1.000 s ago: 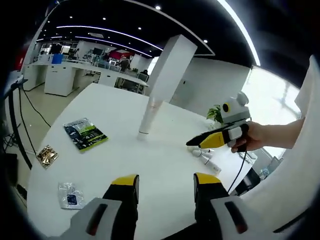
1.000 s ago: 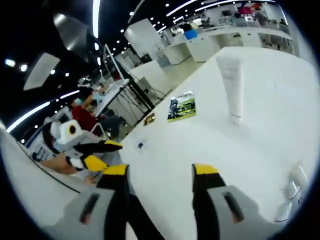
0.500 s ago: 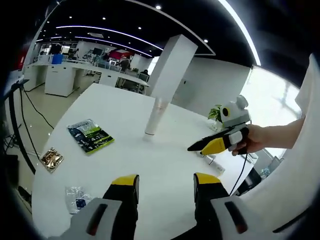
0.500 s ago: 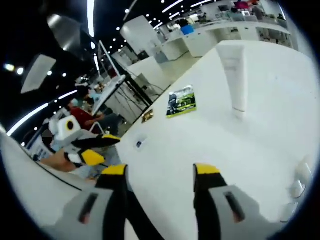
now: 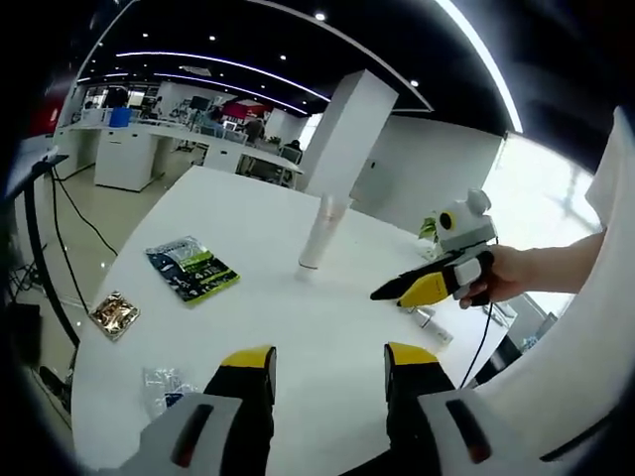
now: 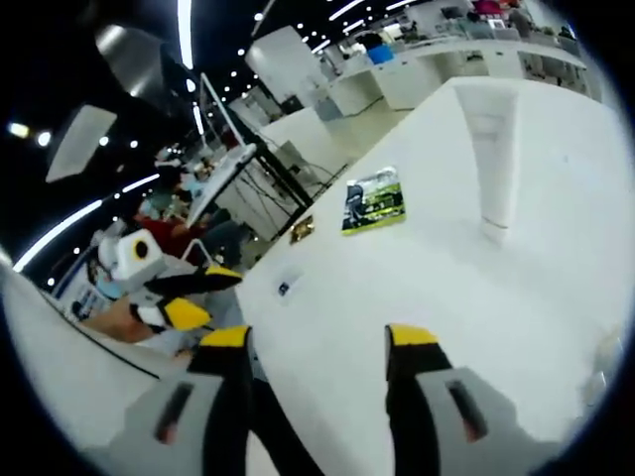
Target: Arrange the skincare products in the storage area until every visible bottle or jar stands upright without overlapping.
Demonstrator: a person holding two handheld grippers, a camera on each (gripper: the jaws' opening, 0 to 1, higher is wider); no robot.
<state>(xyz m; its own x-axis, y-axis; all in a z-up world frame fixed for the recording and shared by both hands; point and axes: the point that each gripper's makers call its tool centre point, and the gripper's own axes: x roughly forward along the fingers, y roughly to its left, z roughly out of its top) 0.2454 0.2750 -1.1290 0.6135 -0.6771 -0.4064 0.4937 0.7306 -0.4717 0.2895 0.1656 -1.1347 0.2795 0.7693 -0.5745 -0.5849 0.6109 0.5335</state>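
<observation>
Jaws spread on both left gripper [image 5: 327,362] and right gripper [image 6: 319,342]; approach the far upright white tube [image 5: 316,233] slowly, gripping low.

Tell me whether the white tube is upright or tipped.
Upright: the tube stands on its cap end on the table, tall in both views.

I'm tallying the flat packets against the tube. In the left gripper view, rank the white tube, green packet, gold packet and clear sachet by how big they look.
1. Green packet
2. White tube, close to the packet in apparent size and farther off, so unsure
3. Gold packet and clear sachet: look alike, not ranked
</observation>
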